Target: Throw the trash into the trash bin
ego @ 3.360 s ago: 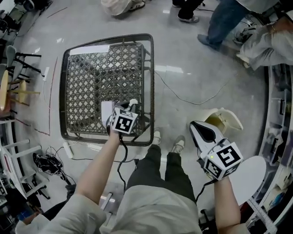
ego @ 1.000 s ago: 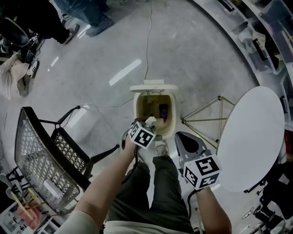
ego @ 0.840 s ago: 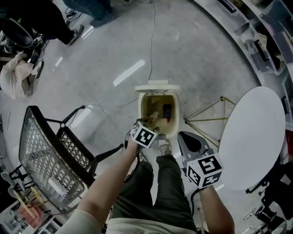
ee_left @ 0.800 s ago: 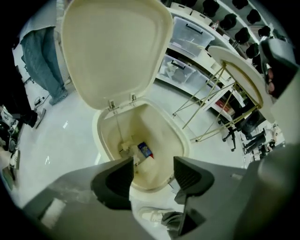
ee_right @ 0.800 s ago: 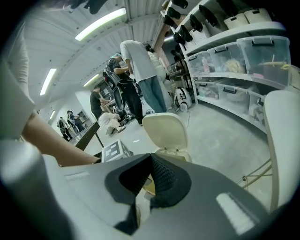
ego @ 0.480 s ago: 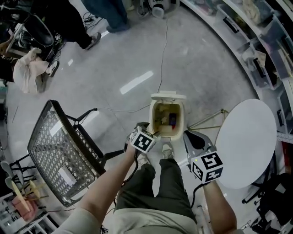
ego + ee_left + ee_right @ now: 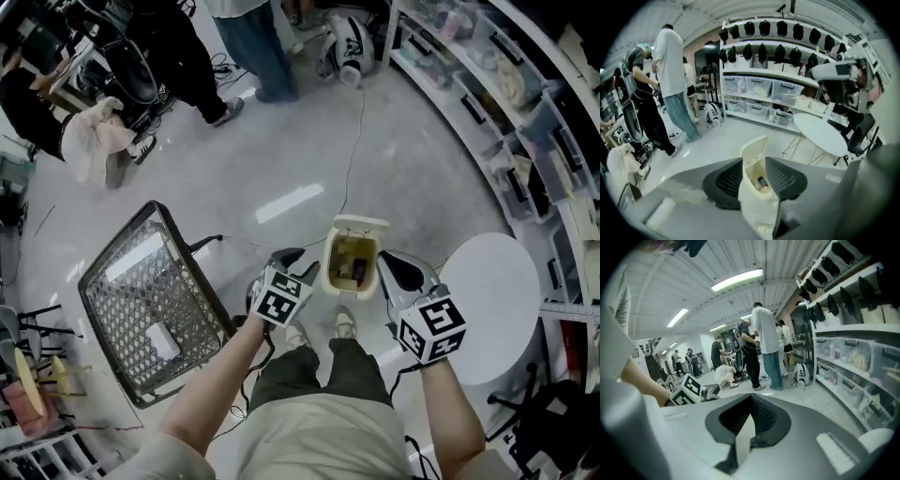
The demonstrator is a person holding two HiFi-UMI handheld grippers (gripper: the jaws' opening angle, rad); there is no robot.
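Observation:
The cream trash bin [image 7: 353, 255] stands on the floor with its lid [image 7: 362, 225] flipped up. Inside it lie scraps of trash, among them a small dark blue item [image 7: 359, 272]. My left gripper [image 7: 298, 261] hovers just left of the bin, well above it. Its jaws are closing with nothing between them. In the left gripper view the bin [image 7: 758, 185] shows through the gap of the left gripper [image 7: 753, 162]. My right gripper [image 7: 392, 265] hangs at the bin's right side. In its own view the right gripper [image 7: 750, 398] is shut and holds nothing.
A wire-mesh chair [image 7: 150, 309] with a white scrap [image 7: 162, 342] on it stands to the left. A round white table [image 7: 492, 305] is at the right, with shelves of storage boxes [image 7: 525, 141] behind. People [image 7: 253, 42] stand at the back; a cable [image 7: 354, 150] runs across the floor.
The white trash held over the bin by my left gripper a second ago has dropped in. Both grippers have since lifted high above the bin, which looks smaller now.

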